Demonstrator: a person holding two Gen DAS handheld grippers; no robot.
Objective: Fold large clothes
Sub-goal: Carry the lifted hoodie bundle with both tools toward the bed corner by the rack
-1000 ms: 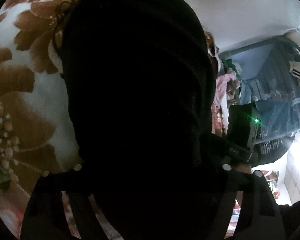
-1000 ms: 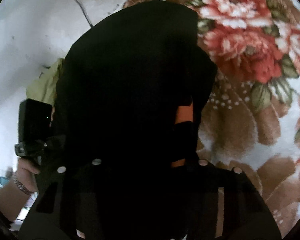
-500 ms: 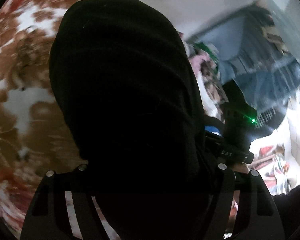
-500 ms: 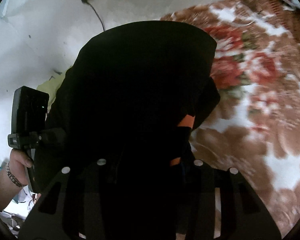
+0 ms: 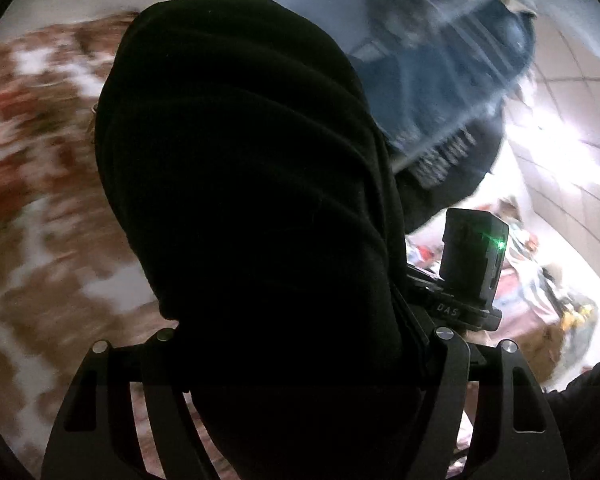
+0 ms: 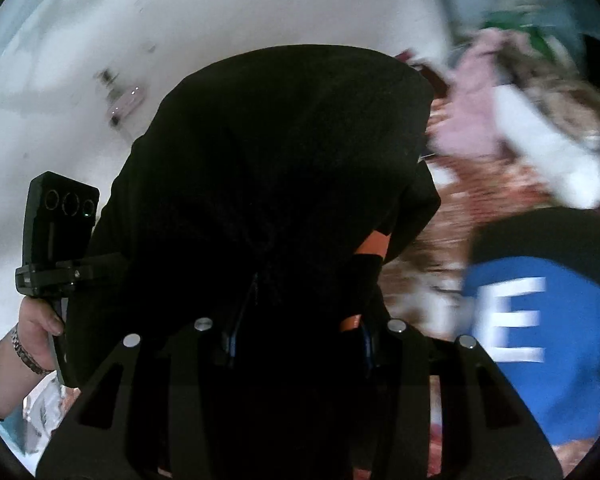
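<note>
A black garment (image 5: 252, 208) fills the middle of both wrist views. In the left wrist view it hangs in front of the camera in thick soft folds and covers the left tongs (image 5: 296, 392) almost fully. Only the black frame with its silver screws shows at the bottom. The cloth runs down between the two sides of the frame, so the left tongs seem closed on the garment, but the fingertips are hidden.

Left of the garment lies a floral blanket (image 5: 32, 200) in brown, white and red, much blurred. At the right of the garment the other gripper's black camera block (image 5: 472, 256) shows a small green light. Behind it, far and to the right, are a dark blue blurred mass (image 5: 440, 80) and a white tiled wall (image 5: 572, 120).

In the right wrist view the same garment (image 6: 284, 184) drapes over the right tongs (image 6: 296, 332). One orange finger (image 6: 374, 246) shows at the right edge of the cloth, and the cloth sits against it. The right tongs look closed on the garment; the gap itself is not visible.

At the left, a hand (image 6: 36, 332) with a metal bracelet holds the handle of the left gripper. Behind is a white wall (image 6: 220, 12). At the right lies a blue cloth (image 6: 540, 344) with a white letter E, and far right a blurred pile of clothes (image 6: 500, 112), pink and white.
</note>
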